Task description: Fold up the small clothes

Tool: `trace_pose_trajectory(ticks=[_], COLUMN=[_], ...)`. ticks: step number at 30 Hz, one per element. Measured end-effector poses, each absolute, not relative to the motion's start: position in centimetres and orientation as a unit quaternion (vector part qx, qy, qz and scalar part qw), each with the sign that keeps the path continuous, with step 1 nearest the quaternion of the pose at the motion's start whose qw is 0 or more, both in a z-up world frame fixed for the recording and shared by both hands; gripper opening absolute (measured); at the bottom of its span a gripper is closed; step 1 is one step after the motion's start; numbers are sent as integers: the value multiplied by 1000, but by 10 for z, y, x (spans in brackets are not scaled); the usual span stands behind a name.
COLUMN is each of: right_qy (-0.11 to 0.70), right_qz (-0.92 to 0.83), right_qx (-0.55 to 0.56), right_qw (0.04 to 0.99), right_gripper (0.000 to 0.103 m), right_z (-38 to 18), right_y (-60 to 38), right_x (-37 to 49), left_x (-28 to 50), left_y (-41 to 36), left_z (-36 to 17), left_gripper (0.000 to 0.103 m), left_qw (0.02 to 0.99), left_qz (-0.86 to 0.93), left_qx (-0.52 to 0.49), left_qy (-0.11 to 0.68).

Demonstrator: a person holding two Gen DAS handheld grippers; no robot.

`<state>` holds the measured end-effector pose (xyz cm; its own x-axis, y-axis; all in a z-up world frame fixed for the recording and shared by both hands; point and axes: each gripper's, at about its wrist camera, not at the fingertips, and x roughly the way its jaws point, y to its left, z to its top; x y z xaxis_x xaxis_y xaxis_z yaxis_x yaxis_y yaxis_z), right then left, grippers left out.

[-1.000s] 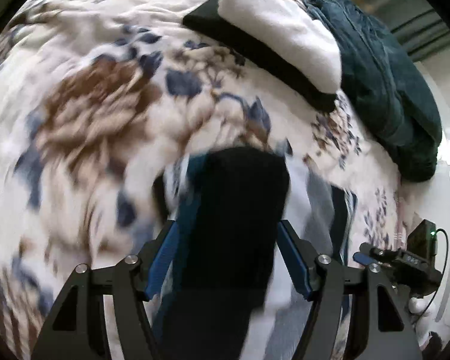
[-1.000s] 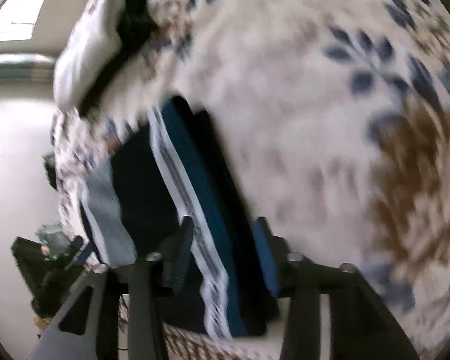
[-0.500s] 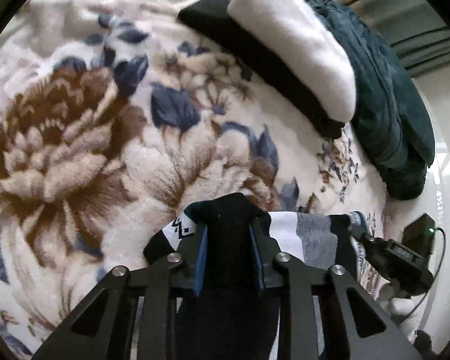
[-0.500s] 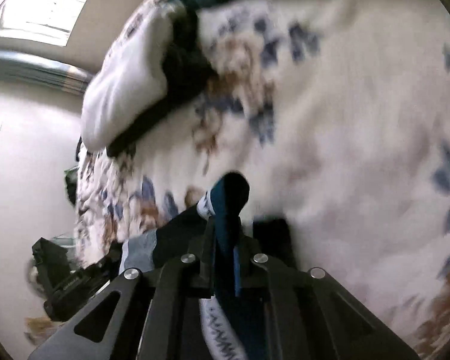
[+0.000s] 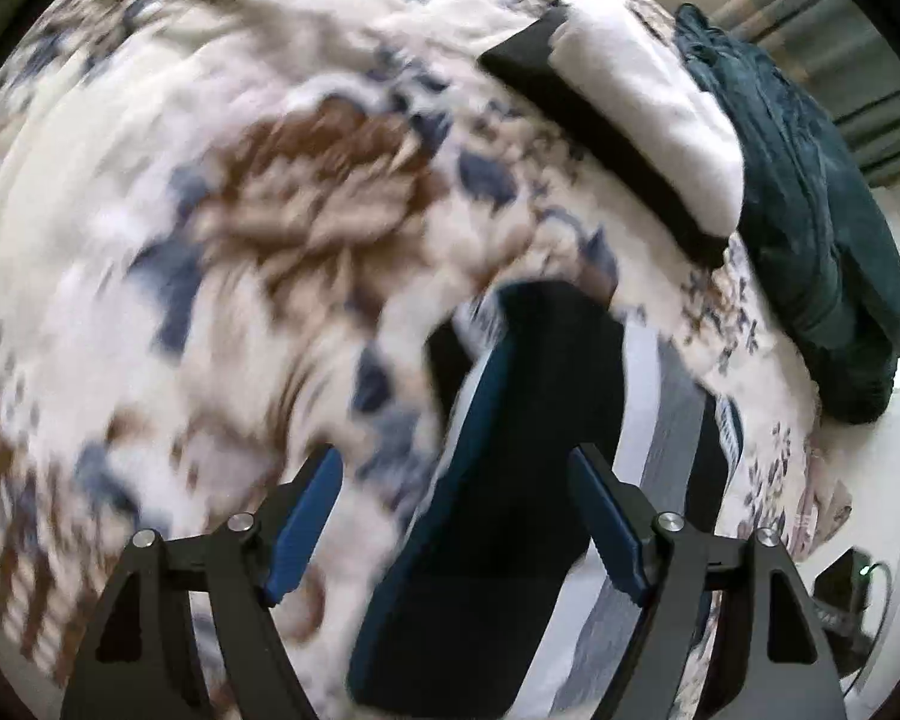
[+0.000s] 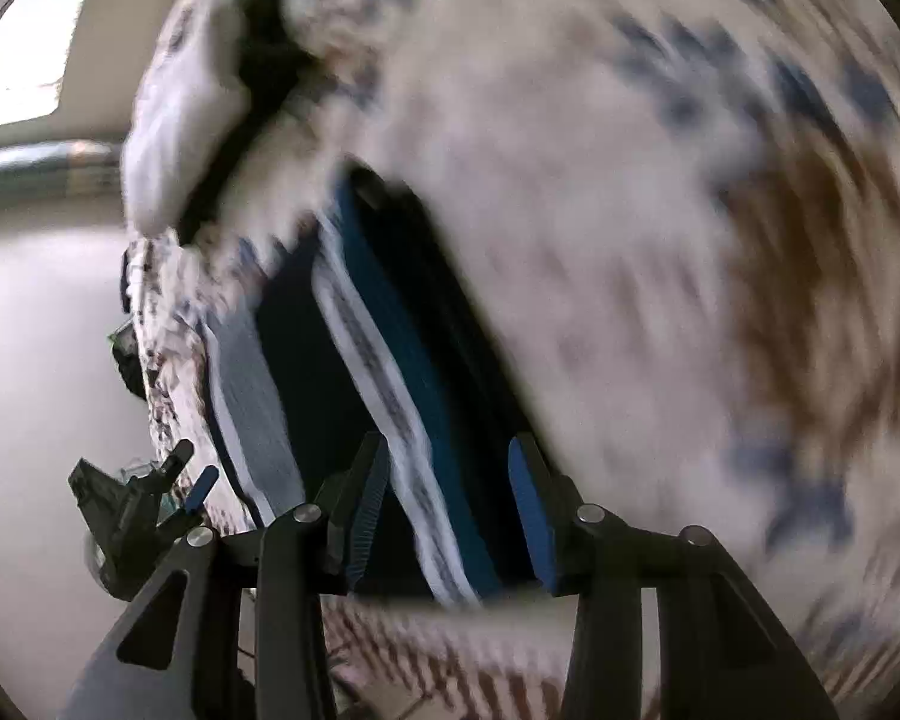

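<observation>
While the striped garment [image 5: 510, 480] lies on the floral bed [image 5: 210, 240], left gripper [image 5: 456, 516] and right gripper [image 6: 444, 504] have just been opening, jaws spread astride it, unpinched

No lettering, label, brand name or number can be read anywhere in either wrist view, both heavily smeared by motion. The white band [image 6: 390, 396] along the dark folded garment [image 5: 510, 480] carries a dark repeating mark, running from about 11 o'clock to 6 o'clock in the right wrist view, but it is too blurred to tell pattern from writing.
</observation>
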<state>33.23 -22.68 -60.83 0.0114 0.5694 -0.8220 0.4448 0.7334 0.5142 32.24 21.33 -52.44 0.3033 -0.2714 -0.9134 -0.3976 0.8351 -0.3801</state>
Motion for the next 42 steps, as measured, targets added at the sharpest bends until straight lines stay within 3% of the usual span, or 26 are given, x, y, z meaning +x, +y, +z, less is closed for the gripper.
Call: trace_pose_trajectory(ticks=[5,6,7,15,20,23,26,27,28,30,31,32,36,39,42], right_qy=[716,708,699,668,701,742,717,699,690,659,653,653,662,652,657], right_qz=[35,31,31,-16,-17,15,32,39,40,51,64,81,176,241,281], right_qx=[461,475,483,426,326,289,314,321,321,326,332,341,380,396,384], right_qw=[523,522,527,610,634,605,622,638,648,676,678,672,621,600,584], right_gripper=[44,40,17,12,12,23,32,43,56,67,68,68,70,88,88], right_z=[-651,-655,-654,-608,-626,-638,-618,-610,-607,-608,-614,-624,-674,-683,-681], right_y=[-217,-214,-212,-221,-209,-193,-208,-215,-219,-225,-224,-224,-207,-199,-191], right_x=[290,286,285,279,291,298,298,300,303,318,326,337,376,387,390], left_x=[287,283,282,276,278,285,300,305,311,326,330,335,352,357,368], left_y=[204,201,199,186,186,188,192,192,193,194,196,197,199,199,206], left_z=[-531,-533,-534,-531,-540,-543,-546,-549,-555,-581,-588,-598,-603,-600,-601], left_gripper=[76,76,76,76,76,76,76,78,89,94,102,103,103,103,103], left_qw=[740,737,735,737,734,734,739,741,741,719,712,703,699,700,702], left_qz=[56,56,57,45,41,35,14,5,-9,-43,-51,-65,-101,-114,-115], left_qx=[-309,-308,-305,-278,-281,-290,-301,-305,-309,-333,-343,-362,-376,-387,-400], left_qy=[595,600,604,615,618,614,603,599,596,609,610,609,600,589,577])
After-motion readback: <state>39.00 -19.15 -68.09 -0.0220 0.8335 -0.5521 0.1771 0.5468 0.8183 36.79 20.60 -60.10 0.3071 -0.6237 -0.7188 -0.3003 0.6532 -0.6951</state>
